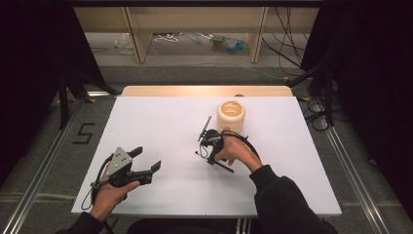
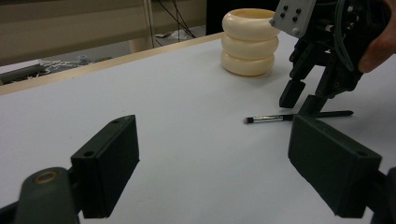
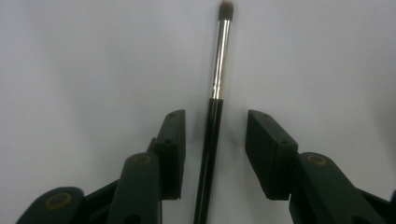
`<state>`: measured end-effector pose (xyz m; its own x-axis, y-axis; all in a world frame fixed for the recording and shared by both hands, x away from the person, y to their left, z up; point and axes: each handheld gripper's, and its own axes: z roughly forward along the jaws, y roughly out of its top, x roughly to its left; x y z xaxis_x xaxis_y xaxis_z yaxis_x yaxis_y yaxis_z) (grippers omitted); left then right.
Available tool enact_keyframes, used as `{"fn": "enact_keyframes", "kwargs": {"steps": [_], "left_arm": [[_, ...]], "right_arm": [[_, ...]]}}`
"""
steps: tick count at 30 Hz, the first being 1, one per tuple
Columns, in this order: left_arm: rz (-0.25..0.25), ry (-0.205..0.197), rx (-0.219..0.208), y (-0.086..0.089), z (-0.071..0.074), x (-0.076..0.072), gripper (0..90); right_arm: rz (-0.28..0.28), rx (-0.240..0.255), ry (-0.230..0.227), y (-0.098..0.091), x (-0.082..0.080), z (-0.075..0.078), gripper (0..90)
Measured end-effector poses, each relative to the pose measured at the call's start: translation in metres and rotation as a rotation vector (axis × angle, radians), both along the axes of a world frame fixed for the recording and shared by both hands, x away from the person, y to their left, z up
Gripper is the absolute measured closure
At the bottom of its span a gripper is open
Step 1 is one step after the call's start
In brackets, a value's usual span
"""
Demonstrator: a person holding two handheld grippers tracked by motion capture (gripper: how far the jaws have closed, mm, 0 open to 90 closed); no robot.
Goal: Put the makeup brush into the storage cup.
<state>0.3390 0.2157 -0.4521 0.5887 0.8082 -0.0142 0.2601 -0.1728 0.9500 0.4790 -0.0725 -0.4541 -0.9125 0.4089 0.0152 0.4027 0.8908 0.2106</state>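
Presently, item one: right gripper (image 3: 212, 154), lowered over the white table (image 1: 160, 126), jaws parted and straddling a makeup brush (image 3: 215, 112), not yet clamped. Brush lies flat between the jaws, long axis running along them, bristle tip pointing away; the right hand is much the nearer.

Item two: left gripper (image 2: 205, 163), released, jaws wide, resting near-left, well apart from the brush (image 2: 289, 117).

Item three: cream ribbed holder (image 1: 231, 116), upright, just beyond the right gripper (image 1: 210, 141). Nothing seems to block a straight closing pinch.
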Motion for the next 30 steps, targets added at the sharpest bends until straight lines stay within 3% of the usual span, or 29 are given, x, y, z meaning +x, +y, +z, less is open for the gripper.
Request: {"fn": "enact_keyframes", "kwargs": {"steps": [11,12,30], "left_arm": [[-0.002,-0.001,0.0,-0.0002,0.0001,0.0,16.4],[-0.003,-0.002,0.0,-0.0001,0.0002,0.0001,16.4],[-0.002,-0.002,-0.001,-0.0002,0.0003,0.0001,16.5]], "right_arm": [[0.003,-0.014,0.003,0.0017,-0.0012,-0.0011,64.5],[0.039,-0.011,-0.02,0.0004,0.0009,-0.0033,64.9],[0.046,-0.047,-0.031,0.0042,-0.0024,-0.0032,71.6]]}}
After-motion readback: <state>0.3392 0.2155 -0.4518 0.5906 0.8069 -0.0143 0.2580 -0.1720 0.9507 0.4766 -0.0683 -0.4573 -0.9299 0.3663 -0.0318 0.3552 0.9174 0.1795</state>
